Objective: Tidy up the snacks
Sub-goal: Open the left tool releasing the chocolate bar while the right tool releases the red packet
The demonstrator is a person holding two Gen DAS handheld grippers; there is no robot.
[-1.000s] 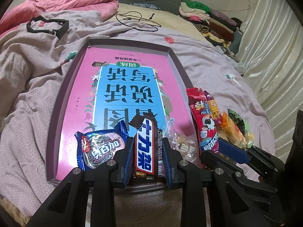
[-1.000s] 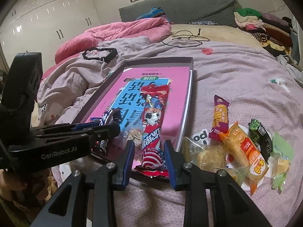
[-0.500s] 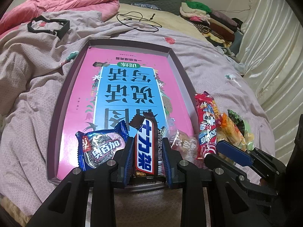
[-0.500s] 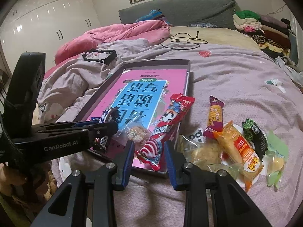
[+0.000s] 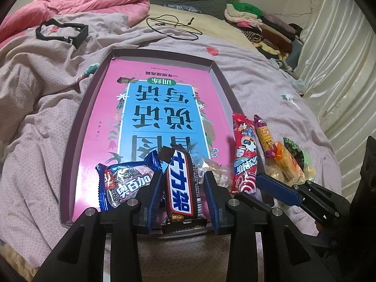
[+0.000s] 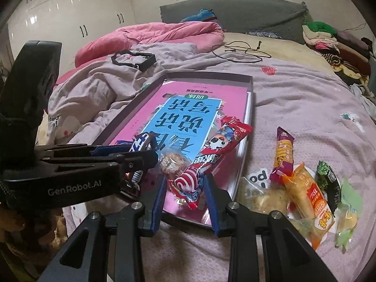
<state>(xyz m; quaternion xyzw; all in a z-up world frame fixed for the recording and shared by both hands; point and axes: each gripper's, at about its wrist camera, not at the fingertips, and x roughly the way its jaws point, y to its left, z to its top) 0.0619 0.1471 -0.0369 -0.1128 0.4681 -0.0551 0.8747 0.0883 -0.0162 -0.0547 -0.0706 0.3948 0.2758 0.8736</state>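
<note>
A shallow dark tray on the bed holds a pink and blue book. At its near end lie a blue cookie packet, a clear-wrapped sweet and a brown chocolate bar. My left gripper straddles the bar; its jaws are opening, with thin gaps beside the wrapper. My right gripper is shut on the lower end of a long red snack packet. The packet slants up and right over the tray's right rim. The left gripper shows at the left of the right wrist view.
To the right of the tray lies a heap of loose snacks: a purple and yellow packet, an orange packet and a green-black one. Farther back are a black frame, a cable, a pink duvet and folded clothes.
The red packet's far end has swung right, from lying along the book to crossing the tray's right rim. My left fingers have parted slightly from the chocolate bar.
</note>
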